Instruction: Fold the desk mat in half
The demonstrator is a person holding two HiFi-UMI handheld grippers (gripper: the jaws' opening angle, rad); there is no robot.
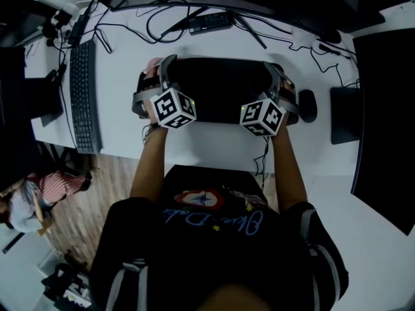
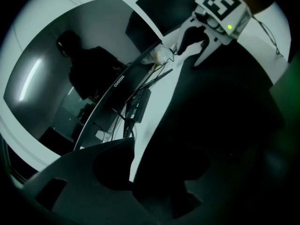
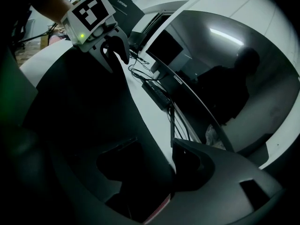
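Desk mat (image 1: 220, 89) lies black on the white desk (image 1: 214, 141), right in front of the person, long side running left-right, w/ both short ends curling up off the surface. The left gripper (image 1: 159, 71) is at the mat's left end and the right gripper (image 1: 280, 75) at its right end. In the left gripper view the mat edge (image 2: 211, 125) runs in btwn the jaws of the left gripper (image 2: 140, 172), which look pinched onto it. Same in the right gripper view: the right gripper (image 3: 164, 172) has its jaws closed on the mat (image 3: 84, 107), which rises like a curved wall toward the other gripper (image 3: 112, 46). Each view shows the opposite gripper (image 2: 197, 36) across the mat, so the two face each other. Judgement: this is the grab-and-lift step, fold itself not yet made, though mat is too dark to rule out a second layer. Next move prob. calls for carrying one end up and over to meet the other, corners lined up, w/o letting either pinch slip. Nearby: mouse (image 1: 307, 105) just beside the right end, could get knocked; keyboard (image 1: 84, 96) well off to the left; cables (image 1: 162, 18) and curved monitor (image 2: 117, 83) behind.
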